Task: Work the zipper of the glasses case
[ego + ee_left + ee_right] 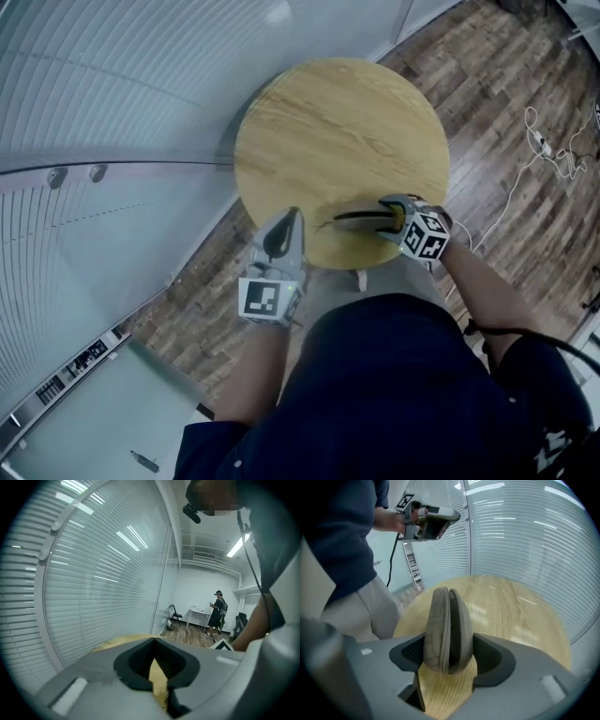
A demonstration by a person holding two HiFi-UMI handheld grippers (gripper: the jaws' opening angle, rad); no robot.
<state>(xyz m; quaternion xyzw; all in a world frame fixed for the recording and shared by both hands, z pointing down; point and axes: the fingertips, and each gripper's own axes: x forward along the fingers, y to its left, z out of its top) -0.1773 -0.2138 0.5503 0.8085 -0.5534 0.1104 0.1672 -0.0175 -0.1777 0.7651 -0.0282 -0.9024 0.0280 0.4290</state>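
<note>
Nearest the lens, the person's dark blue shirt (394,375) fills the bottom of the head view. Just above it, both tools reach over the near rim of the round wooden table (337,122).

At lower centre right of that frame the glasses case (359,217) lies close to the table's edge. It stands on its long side rather than flat. The right gripper (386,217) comes at it from the right. In the right gripper view the case sits upright between the fingers, one pad against each shell, so it looks clamped there. Holding it edge-up this way probably keeps the zipper line exposed and stops the case sliding while the slider is pulled. The two shells gape a little along the seam facing that camera, so the zipper seems at least partly undone. A thin dark tail pokes out at the case's left end in the head view; it may be the pull, but it is too small to tell.

Lower left of centre, the left gripper (293,217) hangs beside the table rim, apart from the case. Its fingers are pressed together on nothing. It is probably kept free for the zipper pull.
</note>
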